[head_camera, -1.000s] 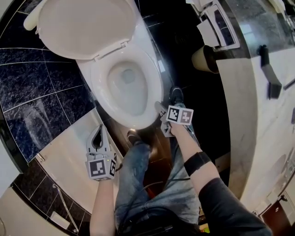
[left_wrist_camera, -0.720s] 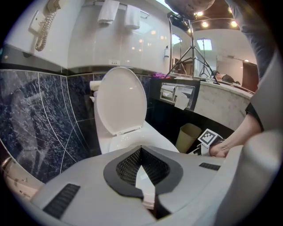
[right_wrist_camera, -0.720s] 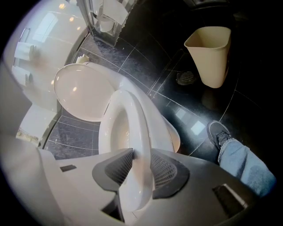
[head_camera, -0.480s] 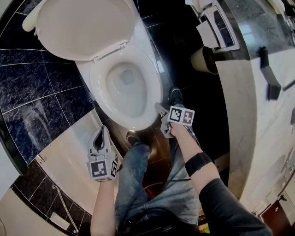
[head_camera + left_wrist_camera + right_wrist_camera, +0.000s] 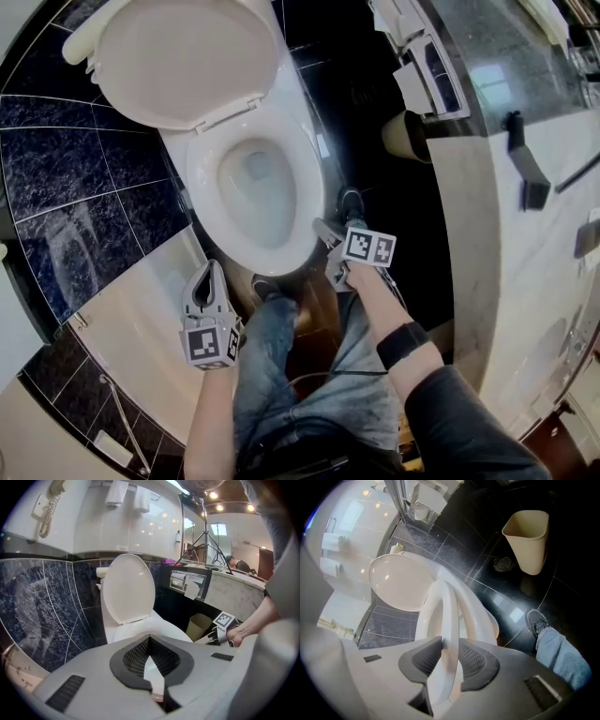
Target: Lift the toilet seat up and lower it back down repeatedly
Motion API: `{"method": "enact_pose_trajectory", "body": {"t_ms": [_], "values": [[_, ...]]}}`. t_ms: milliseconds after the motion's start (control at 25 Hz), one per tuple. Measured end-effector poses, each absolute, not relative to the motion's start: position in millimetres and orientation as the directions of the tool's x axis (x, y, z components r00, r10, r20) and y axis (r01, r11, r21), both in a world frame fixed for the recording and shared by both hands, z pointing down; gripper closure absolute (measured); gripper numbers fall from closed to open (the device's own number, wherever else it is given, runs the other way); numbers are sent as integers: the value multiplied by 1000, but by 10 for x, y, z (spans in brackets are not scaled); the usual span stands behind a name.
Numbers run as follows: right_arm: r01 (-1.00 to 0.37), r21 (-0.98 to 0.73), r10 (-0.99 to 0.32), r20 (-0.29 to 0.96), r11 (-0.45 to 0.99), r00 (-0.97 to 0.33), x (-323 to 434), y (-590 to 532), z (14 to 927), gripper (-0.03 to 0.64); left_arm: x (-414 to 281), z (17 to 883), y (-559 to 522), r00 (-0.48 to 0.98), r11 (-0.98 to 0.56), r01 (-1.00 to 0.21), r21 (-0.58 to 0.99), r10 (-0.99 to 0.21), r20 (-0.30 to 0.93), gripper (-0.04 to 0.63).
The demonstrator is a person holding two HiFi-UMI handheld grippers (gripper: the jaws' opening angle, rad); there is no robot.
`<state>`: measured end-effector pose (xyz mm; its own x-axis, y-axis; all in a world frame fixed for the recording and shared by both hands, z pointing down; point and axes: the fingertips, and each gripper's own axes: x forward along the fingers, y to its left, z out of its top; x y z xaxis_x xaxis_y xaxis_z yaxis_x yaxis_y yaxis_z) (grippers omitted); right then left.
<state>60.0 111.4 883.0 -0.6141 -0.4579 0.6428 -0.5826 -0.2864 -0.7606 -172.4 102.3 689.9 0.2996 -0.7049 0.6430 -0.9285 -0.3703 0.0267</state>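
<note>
A white toilet stands with its lid (image 5: 178, 56) raised against the wall. My right gripper (image 5: 324, 232) is at the front right of the seat (image 5: 199, 178). In the right gripper view its jaws have just been closing and the gripper (image 5: 450, 656) is shut on the seat's front rim (image 5: 445, 616), which is tilted up off the bowl's rim (image 5: 480, 611). My left gripper (image 5: 210, 270) hangs near the toilet's front left, shut and holding nothing. In its own view the left gripper (image 5: 150, 641) faces the raised lid (image 5: 129, 588).
A beige waste bin (image 5: 408, 127) stands on the dark floor to the toilet's right, below a wall paper holder (image 5: 427, 70). A pale stone counter (image 5: 534, 281) runs down the right. A pale ledge (image 5: 141, 319) lies at the left. The person's shoe (image 5: 352, 202) is by the right gripper.
My right gripper has risen a little at the seat's front with the rim between its jaws. The left gripper has stayed where it was. The head view has shifted slightly.
</note>
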Motion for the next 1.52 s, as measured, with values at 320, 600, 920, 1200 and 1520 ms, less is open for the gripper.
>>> {"method": "enact_pose_trajectory", "body": {"t_ms": [320,600,920,1200,1520], "values": [[-570,-780,-469,617,-259,-631,578,943,8101,486,-1753,6584,1233,292,-375,-927,14,-697,655,595],[-574,-788,-473,602,-223,-643,577,657,7525,485,-1782,6721,1756,248,-311,-948,65,-596,764,595],[-565,-797,-484,589,-215,-647,506,411,7190,482,-1391,6985,1490,295,-243,-952,186,-568,769,595],[-535,-821,-508,554,-200,-659,471,113,6834,477,-1295,6547,954,278,-171,-960,220,-645,711,595],[-526,-840,-512,512,-132,-689,449,-271,6324,528,-1371,6092,397,233,-117,-970,214,-709,666,595]]}}
